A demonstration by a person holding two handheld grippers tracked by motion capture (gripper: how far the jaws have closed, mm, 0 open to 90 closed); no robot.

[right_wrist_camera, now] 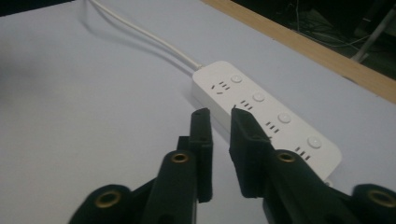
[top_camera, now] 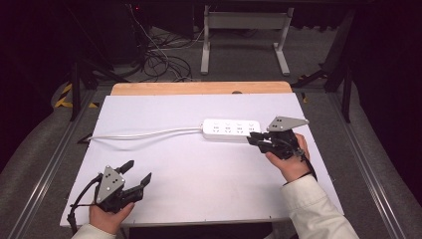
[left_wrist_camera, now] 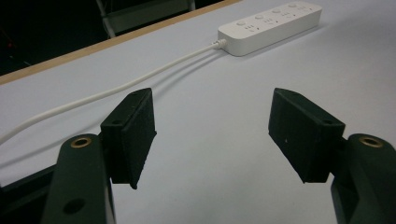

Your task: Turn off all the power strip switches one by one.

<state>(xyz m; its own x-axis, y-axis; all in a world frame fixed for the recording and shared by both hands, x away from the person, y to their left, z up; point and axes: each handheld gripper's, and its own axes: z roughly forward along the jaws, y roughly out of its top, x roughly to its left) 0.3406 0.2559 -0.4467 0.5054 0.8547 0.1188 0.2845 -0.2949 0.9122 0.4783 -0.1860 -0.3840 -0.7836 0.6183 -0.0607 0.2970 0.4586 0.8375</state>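
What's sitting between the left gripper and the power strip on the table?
Nothing visible does. Bare white table lies between the open left gripper and the power strip. Its white cord runs off to the left side, and the right gripper sits at the strip's far end.

Premises read as a lab or test room, not a home. A white surface (top_camera: 199, 169) on a wooden board (top_camera: 201, 88) sits in a dark room. Loose cables (top_camera: 159, 59) lie tangled on grey carpet at 11 o'clock. A white metal desk frame (top_camera: 245, 35) stands at 12 o'clock. Yellow-black hazard tape (top_camera: 63, 94) marks the floor at 9 o'clock.
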